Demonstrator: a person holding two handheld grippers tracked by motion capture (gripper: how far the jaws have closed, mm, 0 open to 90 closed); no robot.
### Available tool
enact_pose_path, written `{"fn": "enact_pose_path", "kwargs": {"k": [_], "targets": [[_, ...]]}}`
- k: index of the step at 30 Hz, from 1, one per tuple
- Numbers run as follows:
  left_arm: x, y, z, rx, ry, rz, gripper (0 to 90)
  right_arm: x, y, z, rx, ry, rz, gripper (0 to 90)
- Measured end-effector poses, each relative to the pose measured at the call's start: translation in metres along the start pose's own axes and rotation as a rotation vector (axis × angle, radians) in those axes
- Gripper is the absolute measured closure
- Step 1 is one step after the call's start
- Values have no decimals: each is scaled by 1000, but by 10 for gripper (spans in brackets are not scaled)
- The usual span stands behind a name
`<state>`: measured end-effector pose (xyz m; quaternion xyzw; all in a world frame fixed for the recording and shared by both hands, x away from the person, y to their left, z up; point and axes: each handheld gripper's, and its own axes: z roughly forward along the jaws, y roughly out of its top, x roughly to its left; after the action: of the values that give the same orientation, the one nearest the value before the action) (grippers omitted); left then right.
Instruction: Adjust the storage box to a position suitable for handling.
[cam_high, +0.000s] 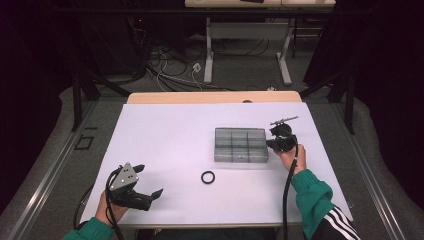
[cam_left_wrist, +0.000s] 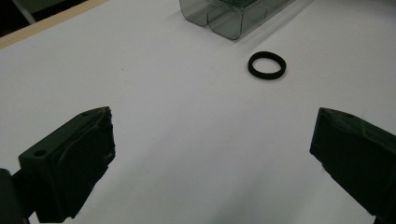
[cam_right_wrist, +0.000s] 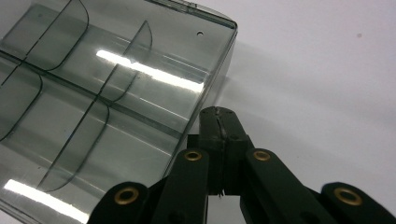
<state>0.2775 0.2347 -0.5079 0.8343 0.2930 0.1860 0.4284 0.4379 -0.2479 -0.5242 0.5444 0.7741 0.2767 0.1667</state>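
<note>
Left gripper view puts us low over the white table, looking along our left hand-held gripper, whose jaws stand wide with nothing between them. Ahead of it and a little to the right lies the black ring, flat on the table, untouched and well apart from the jaws. Beyond the ring sits the clear box with its dividers. Over there, our right hand-held gripper has its jaws pressed together, empty, its tip just beside the box's near wall. We judge the work barely begun: the ring is not yet picked up, and every compartment we can see is empty.
</note>
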Motion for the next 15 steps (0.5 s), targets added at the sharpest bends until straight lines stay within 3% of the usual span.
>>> {"fn": "enact_pose_path", "kwargs": {"k": [15], "targets": [[1,1,2,0,-1,9,0,12,5,5,7,14,-15,900]]}}
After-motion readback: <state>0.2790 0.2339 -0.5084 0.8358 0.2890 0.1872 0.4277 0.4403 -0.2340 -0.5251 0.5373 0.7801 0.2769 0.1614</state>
